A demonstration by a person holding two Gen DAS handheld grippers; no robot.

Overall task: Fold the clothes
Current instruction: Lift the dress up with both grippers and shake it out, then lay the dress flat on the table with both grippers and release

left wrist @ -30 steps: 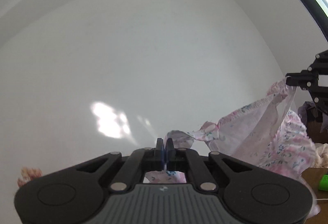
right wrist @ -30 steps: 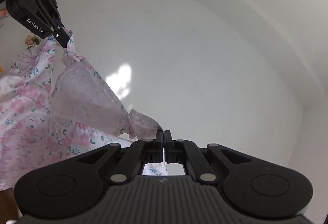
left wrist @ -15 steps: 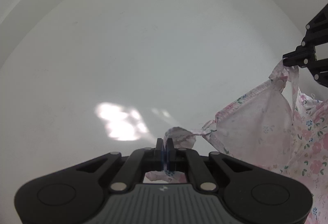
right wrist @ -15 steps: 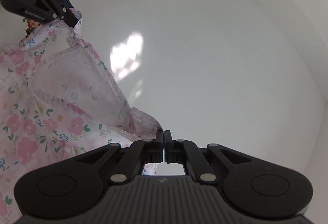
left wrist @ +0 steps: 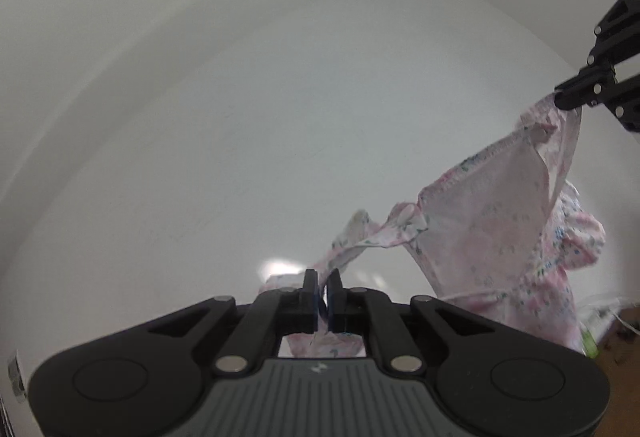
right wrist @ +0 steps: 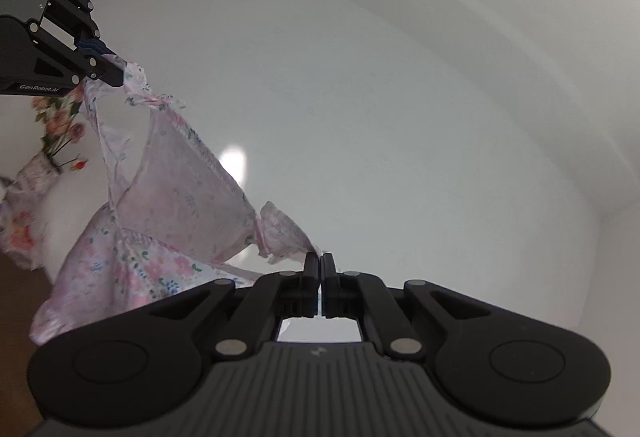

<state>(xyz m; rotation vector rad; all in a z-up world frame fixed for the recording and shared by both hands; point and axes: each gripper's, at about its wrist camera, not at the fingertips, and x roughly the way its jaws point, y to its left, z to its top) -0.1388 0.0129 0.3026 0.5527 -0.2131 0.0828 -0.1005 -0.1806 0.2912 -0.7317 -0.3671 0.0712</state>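
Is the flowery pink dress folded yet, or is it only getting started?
Only started. Done: the thin pink floral cotton dress is lifted and stretched between both claws. In hand: the right claw pinches one shoulder strap; the left claw has the other strap between its jaws, which are opening. Left: no fold shows; the dress hangs loose in the air and needs laying flat first.

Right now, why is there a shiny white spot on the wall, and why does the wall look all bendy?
Left wrist view: a patch of light falls on the wall just above the fingers; the fisheye lens curves the wall's edges. Right wrist view: the same kind of patch glows beside the dress, and the wall bends there too.
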